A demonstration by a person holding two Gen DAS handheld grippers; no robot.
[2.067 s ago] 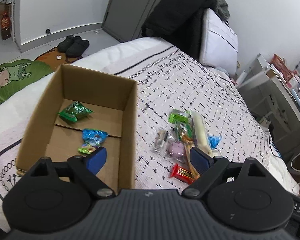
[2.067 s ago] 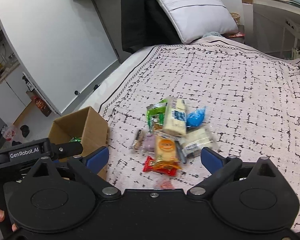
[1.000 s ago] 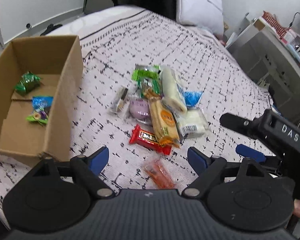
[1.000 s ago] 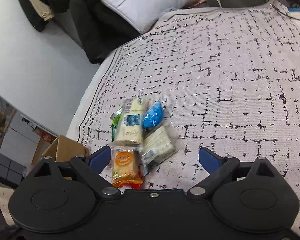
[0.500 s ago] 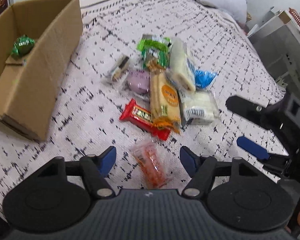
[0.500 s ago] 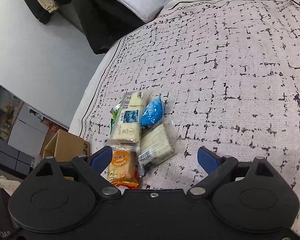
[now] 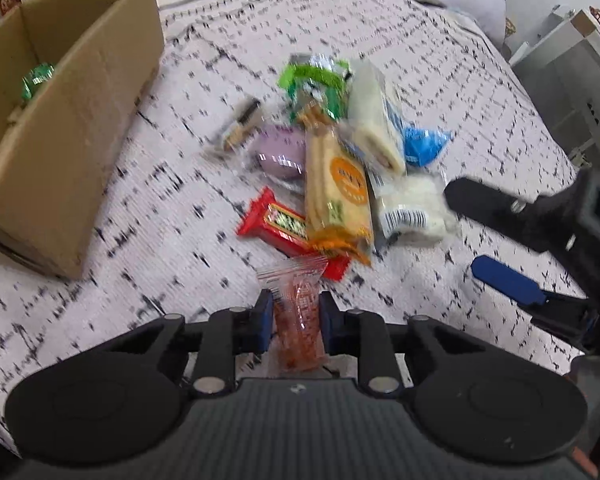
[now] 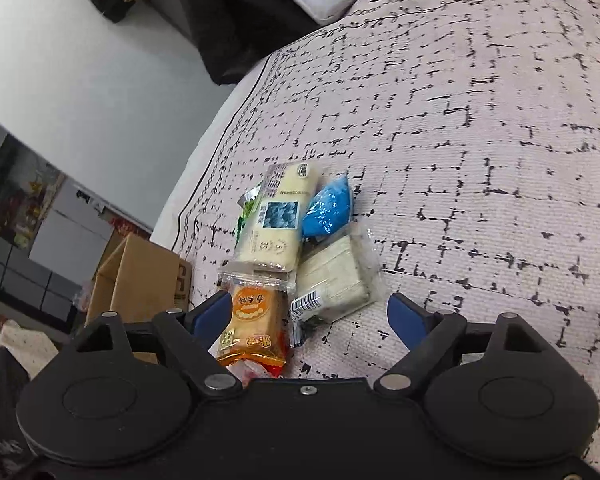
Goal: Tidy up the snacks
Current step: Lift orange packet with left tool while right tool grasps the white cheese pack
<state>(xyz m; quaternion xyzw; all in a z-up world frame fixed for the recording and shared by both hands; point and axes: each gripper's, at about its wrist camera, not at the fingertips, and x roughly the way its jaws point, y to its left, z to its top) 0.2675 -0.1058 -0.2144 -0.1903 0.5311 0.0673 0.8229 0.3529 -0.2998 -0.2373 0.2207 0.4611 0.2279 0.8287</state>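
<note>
Patterned bedspread (image 7: 440,60) is carrying the snack pile (image 7: 340,168); nearer than it, left tongs (image 7: 293,316) are closing, apparently pinching the orange sachet (image 7: 298,320) they straddled earlier, readying boxing. Right tongs (image 8: 310,314) are narrowing, spread over the white pack (image 8: 332,276).

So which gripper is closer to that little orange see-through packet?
Left. The left gripper is closing around the orange packet; the right gripper hovers off to its right.
</note>
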